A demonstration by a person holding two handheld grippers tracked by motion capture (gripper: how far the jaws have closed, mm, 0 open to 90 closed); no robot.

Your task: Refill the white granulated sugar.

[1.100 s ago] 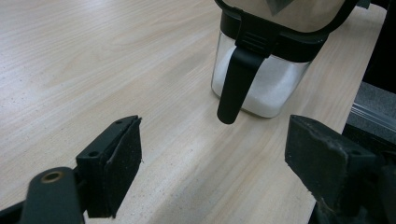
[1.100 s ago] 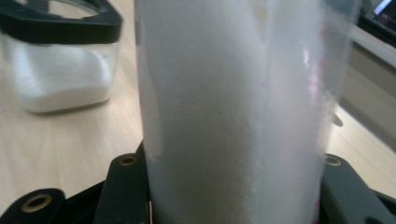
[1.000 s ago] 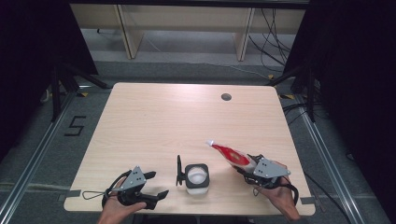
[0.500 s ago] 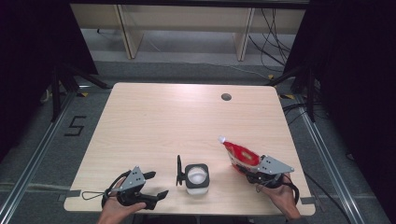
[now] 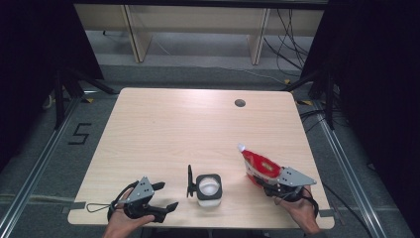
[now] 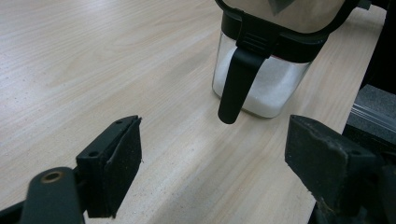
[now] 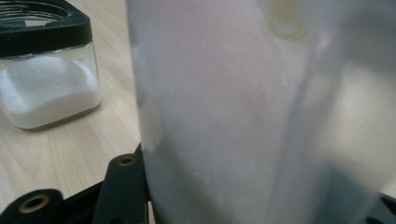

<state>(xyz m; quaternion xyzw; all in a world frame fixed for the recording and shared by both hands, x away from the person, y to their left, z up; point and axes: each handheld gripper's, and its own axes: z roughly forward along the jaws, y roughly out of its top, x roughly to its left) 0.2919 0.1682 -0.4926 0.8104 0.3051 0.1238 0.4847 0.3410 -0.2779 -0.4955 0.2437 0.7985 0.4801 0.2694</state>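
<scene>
Down at the near right of the pale wooden table [image 5: 198, 124], my right gripper [image 5: 270, 184] was clamped on the base of a red and white plastic refill pouch with a small white spout [image 5: 256, 164]. From the high view the pouch's long axis ran diagonally, its spout end pointing up-left toward the far middle of the table and its bottom end sitting in the jaws near my right hand [image 5: 297, 208]. In the right gripper view the pouch's pale, blurred side [image 7: 243, 116] stood very close to the lens between the two black jaws, which pressed on it at roughly half their spread.

Just to the left of the pouch stood a square clear glass jar with a black rim, part full of white grains [image 5: 209, 188]; its black hinged lid [image 5: 189, 181] stood open on the jar's left side. Pouch and jar were near each other but apart, and the spout pointed past the jar, not into its mouth.

My left gripper [image 5: 163, 198] rested at the near left edge, jaws spread wide with nothing between them. In the left gripper view its two pads [image 6: 116, 163] framed bare wood, with the jar [image 6: 261, 84] beyond them and well clear
</scene>
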